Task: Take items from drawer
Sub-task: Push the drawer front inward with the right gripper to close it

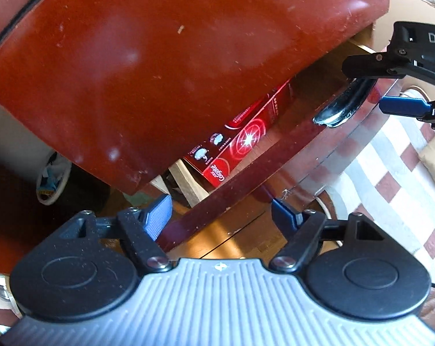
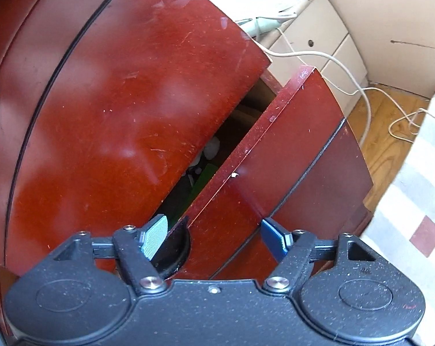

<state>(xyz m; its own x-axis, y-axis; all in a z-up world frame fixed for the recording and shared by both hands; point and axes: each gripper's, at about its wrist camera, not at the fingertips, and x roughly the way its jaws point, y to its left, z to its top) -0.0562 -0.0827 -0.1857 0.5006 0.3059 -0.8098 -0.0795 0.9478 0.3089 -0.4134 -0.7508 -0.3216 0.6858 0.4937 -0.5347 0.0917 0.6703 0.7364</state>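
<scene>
While my left gripper hangs over the near corner of the cabinet, its jaws stand apart with nothing between the blue pads but the dark red front of the drawer below them. That drawer is pulled partway out from under the cabinet top, leaving a narrow wedge of opening. Inside the gap, against the drawer's near end, lies a red toothpaste box, partly tucked beneath the overhanging top. Further along the drawer front sits its dark curved handle, and my right gripper is just beside it, one black finger above the handle and one blue pad past it.

From my right gripper, those jaws are also apart and clamped on nothing; the left pad is at the drawer's top edge, beside the handle recess. Something green and something white show in the dark gap, too hidden to identify. Beyond the cabinet a pale cable trails across the wooden floor.
</scene>
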